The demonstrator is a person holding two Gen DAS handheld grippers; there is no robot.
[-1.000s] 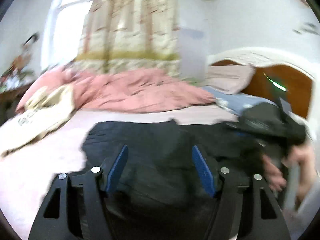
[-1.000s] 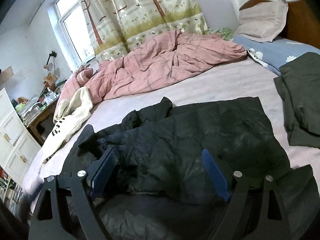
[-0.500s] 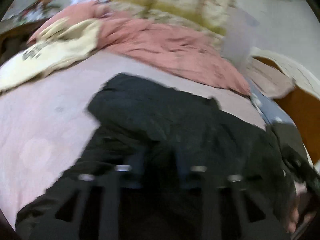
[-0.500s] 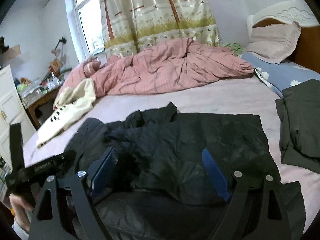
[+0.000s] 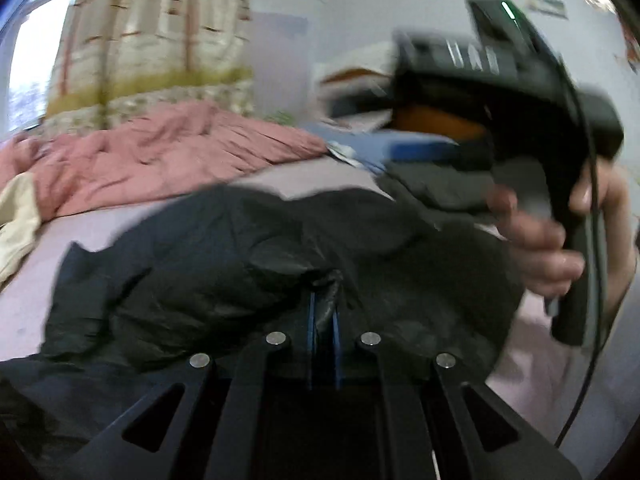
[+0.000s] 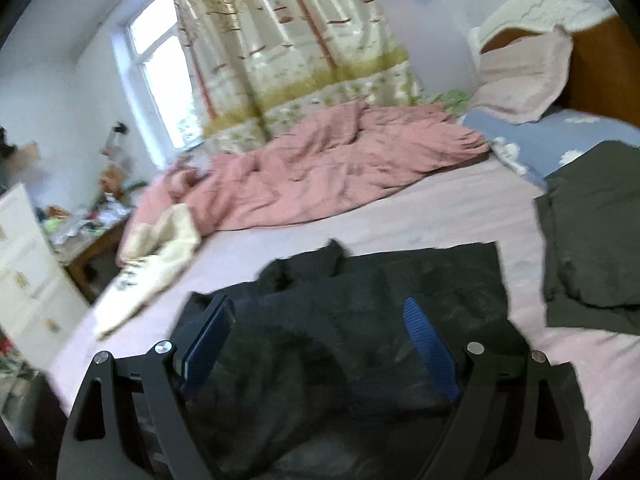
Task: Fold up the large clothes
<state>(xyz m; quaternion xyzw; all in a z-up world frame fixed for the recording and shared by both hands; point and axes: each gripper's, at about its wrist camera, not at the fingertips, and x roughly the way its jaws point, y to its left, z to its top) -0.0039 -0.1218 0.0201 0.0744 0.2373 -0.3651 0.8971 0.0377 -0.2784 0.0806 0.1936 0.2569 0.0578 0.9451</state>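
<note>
A crumpled black quilted jacket (image 6: 360, 320) is lying on the pale pink bedsheet (image 6: 460, 208). The left gripper (image 5: 323, 312) is pinching a fold of it between clenched blue pads. The right gripper (image 6: 320, 340) is hovering over it, fingers spread wide, grasping nothing.

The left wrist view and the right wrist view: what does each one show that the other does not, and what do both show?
Only the left wrist view shows the left gripper shut on a pinch of the black padded jacket, and the person's right hand around the other tool's handle.

Only the right wrist view shows the right gripper with its fingers wide apart above the jacket, the white chest of drawers and the cluttered wooden side table.

Both show the jacket on the pale pink bed sheet, the crumpled pink quilt, the tree-patterned curtain and the folded dark grey garment.
</note>
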